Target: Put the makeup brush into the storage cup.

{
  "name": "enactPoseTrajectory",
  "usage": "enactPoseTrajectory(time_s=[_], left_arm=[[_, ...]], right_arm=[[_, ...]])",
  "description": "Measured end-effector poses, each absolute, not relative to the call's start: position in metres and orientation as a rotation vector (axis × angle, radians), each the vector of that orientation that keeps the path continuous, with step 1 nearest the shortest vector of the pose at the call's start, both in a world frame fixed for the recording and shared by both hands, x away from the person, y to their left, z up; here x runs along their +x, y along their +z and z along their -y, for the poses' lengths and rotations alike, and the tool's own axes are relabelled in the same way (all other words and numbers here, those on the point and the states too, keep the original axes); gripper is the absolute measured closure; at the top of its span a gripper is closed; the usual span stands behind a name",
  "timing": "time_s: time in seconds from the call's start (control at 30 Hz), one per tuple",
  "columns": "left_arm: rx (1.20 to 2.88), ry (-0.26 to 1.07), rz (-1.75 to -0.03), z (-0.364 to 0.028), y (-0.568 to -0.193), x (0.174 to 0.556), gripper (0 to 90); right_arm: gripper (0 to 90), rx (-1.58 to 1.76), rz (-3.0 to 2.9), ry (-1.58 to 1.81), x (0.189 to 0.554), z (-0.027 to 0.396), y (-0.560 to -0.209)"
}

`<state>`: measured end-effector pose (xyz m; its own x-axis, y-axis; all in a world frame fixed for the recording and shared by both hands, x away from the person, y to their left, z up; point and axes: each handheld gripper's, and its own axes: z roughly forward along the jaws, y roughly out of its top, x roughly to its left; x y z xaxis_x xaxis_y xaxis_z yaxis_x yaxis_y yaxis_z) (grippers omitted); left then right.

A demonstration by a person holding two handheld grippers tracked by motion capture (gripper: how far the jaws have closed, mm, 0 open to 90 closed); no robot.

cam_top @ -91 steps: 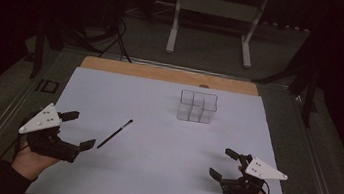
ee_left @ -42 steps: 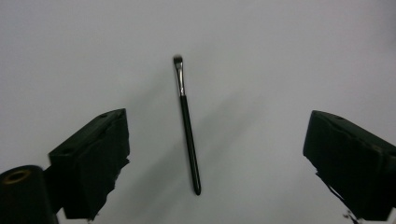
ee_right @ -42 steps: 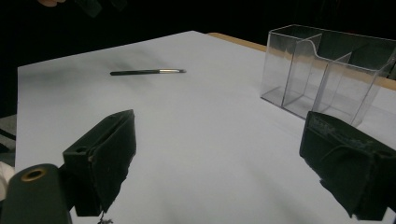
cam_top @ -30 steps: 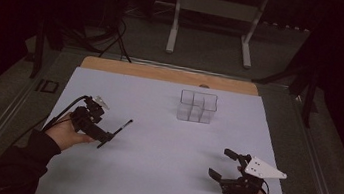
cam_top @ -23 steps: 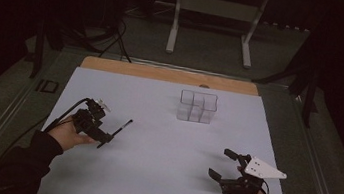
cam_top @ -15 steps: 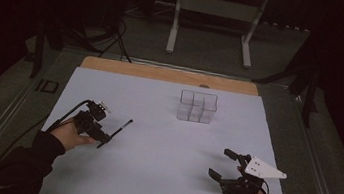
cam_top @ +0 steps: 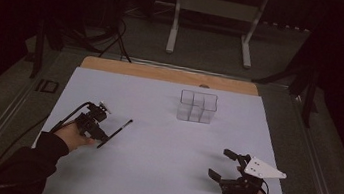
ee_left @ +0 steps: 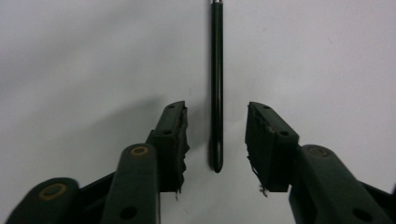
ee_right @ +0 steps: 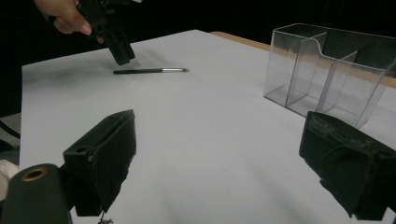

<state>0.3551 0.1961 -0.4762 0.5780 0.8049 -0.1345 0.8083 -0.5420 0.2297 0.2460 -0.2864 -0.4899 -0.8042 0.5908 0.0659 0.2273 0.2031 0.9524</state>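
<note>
Left of the clear organizer (cam_top: 197,106), on the white sheet (cam_top: 159,176) that covers the counter, I see the black pen (cam_top: 116,131) lying flat, well apart from the box. My left hand-held gripper (cam_top: 99,135) stands over the pen's near end; in the left gripper view the pen (ee_left: 216,88) runs straight up between the two black jaws, which have just been closing but are not yet on it, with a gap showing on either side of the barrel. The pen's silver tip points away from that gripper, toward the organizer. My right hand-held gripper (cam_top: 221,165) rests on the sheet nearer to me than the organizer and to its right, well apart from the pen, its jaws spread wide with nothing between them. From the right gripper view the organizer (ee_right: 327,70) shows upright, with clear partitions dividing it into compartments, and the pen (ee_right: 149,71) lies beyond on the sheet, below the left hand-held gripper (ee_right: 122,57)
</note>
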Motion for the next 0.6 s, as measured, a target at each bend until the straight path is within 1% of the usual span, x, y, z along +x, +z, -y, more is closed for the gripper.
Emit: enactPoseTrajectory(time_s=[0.13,0.27,0.43,0.6], left_arm=[[2.571,-0.044,-1.335,-0.194,-0.480,0.355,66.4],[2.584,-0.046,-1.348,-0.192,-0.484,0.356,67.6],[2.614,-0.068,-1.357,-0.189,-0.489,0.358,72.7],[2.644,-0.042,-1.361,-0.185,-0.491,0.356,75.2]], right_arm=[[11.1,0.770,-2.170,1.632,0.246,0.286,-0.490],[11.1,0.770,-2.170,1.633,0.246,0.286,-0.490],[11.2,0.768,-2.171,1.632,0.246,0.286,-0.490],[11.2,0.767,-2.171,1.633,0.246,0.286,-0.490]])
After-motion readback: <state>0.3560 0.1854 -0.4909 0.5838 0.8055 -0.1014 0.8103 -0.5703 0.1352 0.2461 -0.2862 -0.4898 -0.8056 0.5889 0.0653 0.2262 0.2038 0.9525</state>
